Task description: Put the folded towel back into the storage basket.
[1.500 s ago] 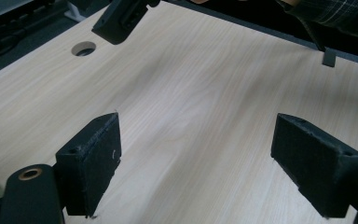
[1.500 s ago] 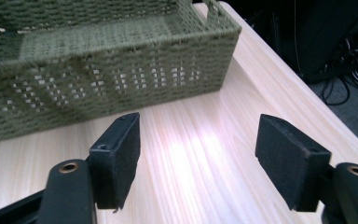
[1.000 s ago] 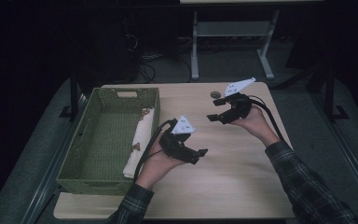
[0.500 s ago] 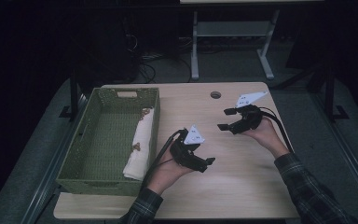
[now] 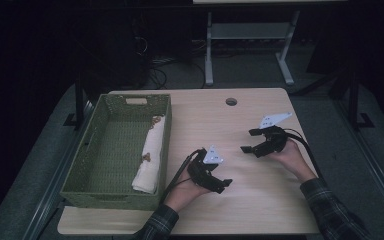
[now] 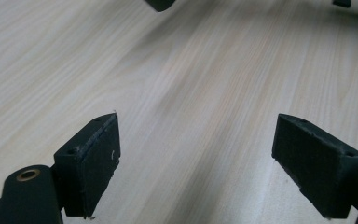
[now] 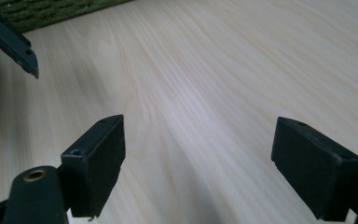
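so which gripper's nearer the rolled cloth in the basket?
Left. The left gripper sits just right of the cloth; the right gripper is farther right, mid-table.

High view looks forward and down over the whole pale wooden desk [image 5: 260, 125]. Both gripper views sit close above that same desk surface, facing along it.

Left gripper [image 6: 196, 163] jaws gape over bare table [image 6: 205, 93]; dark tips above, perhaps the other gripper's.

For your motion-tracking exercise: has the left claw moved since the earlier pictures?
Yes. In the high view the left claw has drawn back toward the table's near edge and rightward, away from the green basket.
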The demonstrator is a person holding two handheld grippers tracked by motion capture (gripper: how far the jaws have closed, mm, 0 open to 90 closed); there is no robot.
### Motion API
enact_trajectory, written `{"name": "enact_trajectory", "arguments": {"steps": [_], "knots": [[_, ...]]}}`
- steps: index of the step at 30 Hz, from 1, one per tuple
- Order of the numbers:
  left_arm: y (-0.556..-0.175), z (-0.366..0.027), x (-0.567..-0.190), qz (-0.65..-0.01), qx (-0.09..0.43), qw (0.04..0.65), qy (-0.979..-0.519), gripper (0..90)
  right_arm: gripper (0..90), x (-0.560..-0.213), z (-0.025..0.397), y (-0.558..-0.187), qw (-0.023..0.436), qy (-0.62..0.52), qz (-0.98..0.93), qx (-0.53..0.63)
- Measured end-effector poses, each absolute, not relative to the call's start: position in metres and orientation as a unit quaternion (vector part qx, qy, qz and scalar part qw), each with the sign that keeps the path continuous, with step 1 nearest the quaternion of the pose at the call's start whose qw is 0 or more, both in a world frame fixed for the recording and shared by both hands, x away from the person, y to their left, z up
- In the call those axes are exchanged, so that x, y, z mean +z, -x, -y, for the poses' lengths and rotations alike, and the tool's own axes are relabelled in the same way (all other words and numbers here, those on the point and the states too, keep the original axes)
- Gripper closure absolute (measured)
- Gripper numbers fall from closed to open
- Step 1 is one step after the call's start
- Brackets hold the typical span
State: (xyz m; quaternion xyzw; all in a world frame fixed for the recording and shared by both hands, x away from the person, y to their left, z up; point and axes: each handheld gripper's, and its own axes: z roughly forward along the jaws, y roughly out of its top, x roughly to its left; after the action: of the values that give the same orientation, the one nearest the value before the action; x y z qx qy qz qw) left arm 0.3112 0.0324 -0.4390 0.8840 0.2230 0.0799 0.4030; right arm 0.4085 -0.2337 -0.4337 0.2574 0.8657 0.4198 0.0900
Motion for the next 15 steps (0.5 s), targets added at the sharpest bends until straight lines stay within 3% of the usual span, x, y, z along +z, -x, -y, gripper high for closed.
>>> {"name": "enact_trajectory", "arguments": {"steps": [15], "knots": [[-0.309,-0.037,-0.468,-0.244,0.082,0.367,-0.894,14.6,16.9,-0.467,0.273,-0.378,0.095,-0.304,-0.854,0.411]]}}
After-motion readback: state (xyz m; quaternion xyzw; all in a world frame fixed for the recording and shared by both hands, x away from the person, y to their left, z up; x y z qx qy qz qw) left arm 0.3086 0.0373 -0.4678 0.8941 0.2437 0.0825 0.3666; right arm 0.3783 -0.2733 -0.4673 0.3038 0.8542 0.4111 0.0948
